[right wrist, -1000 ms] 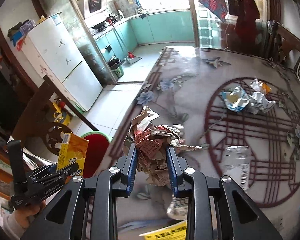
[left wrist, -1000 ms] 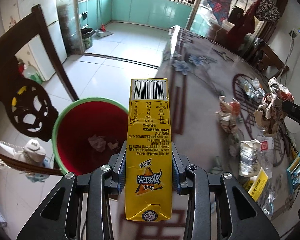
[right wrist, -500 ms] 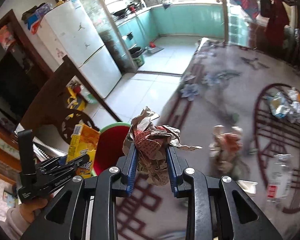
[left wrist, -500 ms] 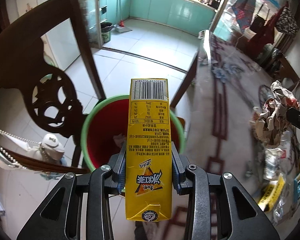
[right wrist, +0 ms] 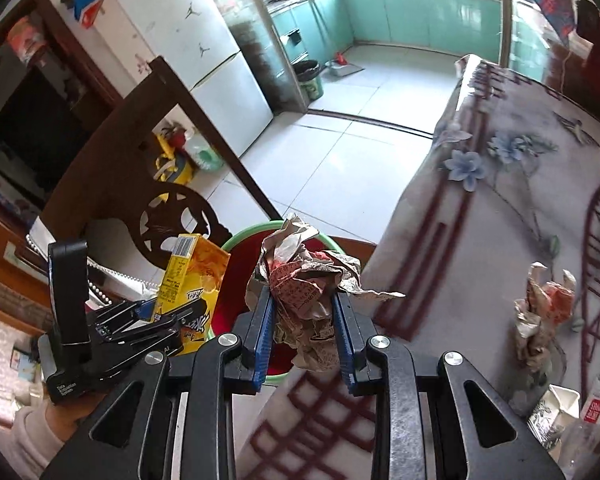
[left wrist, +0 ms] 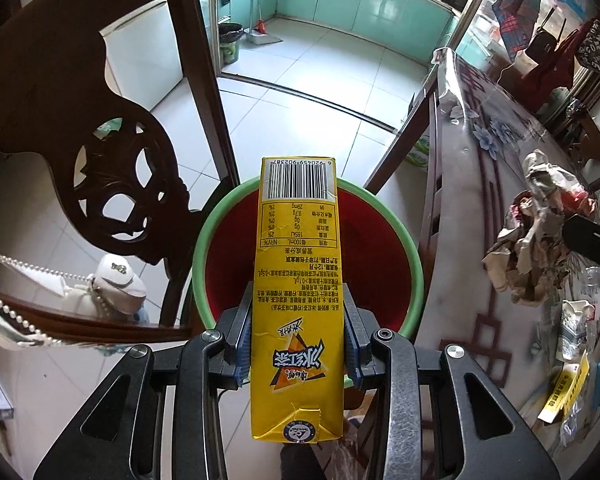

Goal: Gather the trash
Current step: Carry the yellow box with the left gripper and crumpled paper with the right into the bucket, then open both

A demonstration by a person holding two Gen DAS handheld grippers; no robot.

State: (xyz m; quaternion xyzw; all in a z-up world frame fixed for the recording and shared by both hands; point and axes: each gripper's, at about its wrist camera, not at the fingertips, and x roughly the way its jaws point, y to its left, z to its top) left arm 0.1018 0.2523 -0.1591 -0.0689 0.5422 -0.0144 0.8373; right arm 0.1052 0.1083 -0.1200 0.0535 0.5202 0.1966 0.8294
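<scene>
My left gripper (left wrist: 298, 338) is shut on a yellow drink carton (left wrist: 298, 280) and holds it above a red bin with a green rim (left wrist: 380, 256) on the floor beside the table. My right gripper (right wrist: 305, 332) is shut on a crumpled paper wad (right wrist: 306, 276), held over the table edge just right of the bin (right wrist: 246, 240). The right wrist view also shows the left gripper (right wrist: 148, 324) with the carton (right wrist: 194, 276) to the left. The wad shows at the right of the left wrist view (left wrist: 536, 248).
A dark carved wooden chair (left wrist: 112, 184) stands left of the bin. The table with a flowered cloth (right wrist: 480, 200) holds more crumpled paper (right wrist: 540, 320), a squashed carton (left wrist: 574, 328) and a yellow wrapper (left wrist: 564, 388). A white fridge (right wrist: 204, 52) stands behind.
Both grippers have moved left off the table toward the bin. The carton is now over the bin's opening and the wad is near its right rim.
</scene>
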